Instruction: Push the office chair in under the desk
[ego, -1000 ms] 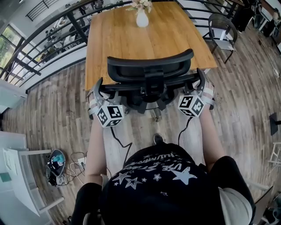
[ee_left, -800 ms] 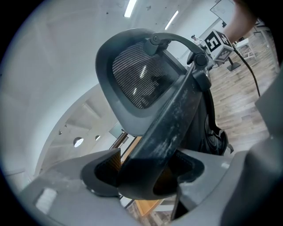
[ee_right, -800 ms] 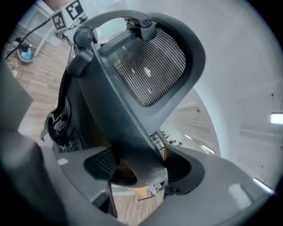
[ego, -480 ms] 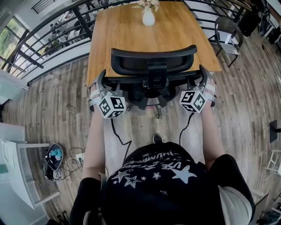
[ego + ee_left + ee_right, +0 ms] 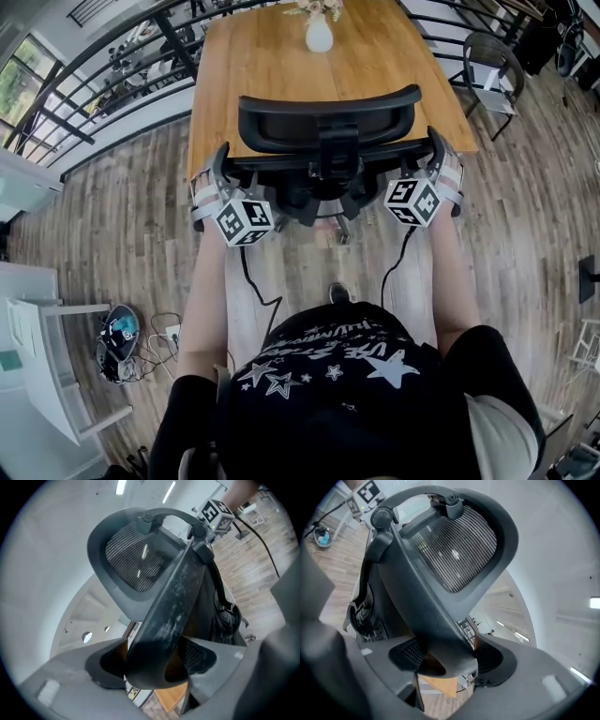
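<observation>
Chair: we've got the black mesh-backed office chair [image 5: 323, 122] standing on the wood-plank floor [image 5: 112, 234], square to the middle of the near edge of the wooden table [image 5: 253, 84]. Its headrest shows over that edge; how far the seat is under, we can't tell.
Left gripper: the left gripper [image 5: 218, 169] is on the left end of the back frame, jaws clamped on the black bar that fills the gap between them.
Right gripper: the right gripper [image 5: 434, 157] mirrors it on the right end, jaws wide and closed on the thick frame edge.
Handling: we judge it a heavy but free-rolling thing, with a stiff plastic frame and a soft, springy mesh. The back may tilt and the base may swivel if we push unevenly.
Where to hold: on the rigid frame at both ends, as now, and never on the mesh.
Watch: the white vase [image 5: 319, 36] near the far edge. A hard bump against the table could rock it.
</observation>
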Demonstrator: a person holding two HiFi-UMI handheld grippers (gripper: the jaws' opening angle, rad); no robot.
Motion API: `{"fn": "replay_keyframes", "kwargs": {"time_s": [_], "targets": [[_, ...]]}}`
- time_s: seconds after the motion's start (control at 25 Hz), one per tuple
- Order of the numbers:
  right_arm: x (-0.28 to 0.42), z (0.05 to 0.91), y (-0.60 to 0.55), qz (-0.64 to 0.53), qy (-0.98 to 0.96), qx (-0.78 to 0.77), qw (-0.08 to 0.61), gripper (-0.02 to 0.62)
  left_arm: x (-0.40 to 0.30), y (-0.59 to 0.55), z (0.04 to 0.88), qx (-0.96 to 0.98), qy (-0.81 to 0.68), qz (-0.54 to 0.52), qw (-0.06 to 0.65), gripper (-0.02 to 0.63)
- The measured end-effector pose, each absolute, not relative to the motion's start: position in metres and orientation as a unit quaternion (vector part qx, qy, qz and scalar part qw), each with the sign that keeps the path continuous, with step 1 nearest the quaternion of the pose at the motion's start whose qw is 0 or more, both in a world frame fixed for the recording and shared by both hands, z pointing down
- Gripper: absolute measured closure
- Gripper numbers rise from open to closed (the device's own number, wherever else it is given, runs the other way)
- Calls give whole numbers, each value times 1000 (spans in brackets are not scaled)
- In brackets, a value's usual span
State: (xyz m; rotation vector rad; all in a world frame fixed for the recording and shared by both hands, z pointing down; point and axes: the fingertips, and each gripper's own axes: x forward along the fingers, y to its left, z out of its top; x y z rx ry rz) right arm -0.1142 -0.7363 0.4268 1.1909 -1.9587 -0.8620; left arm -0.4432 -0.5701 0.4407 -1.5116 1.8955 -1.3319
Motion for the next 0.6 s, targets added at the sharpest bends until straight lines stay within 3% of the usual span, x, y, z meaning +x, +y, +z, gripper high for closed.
{"fn": "replay_keyframes", "kwargs": {"time_s": [0.6], "targets": [[-115,426,-733,-344,-756,451,327,279,-444,-569,442,-540,672,-479,166,264]]}}
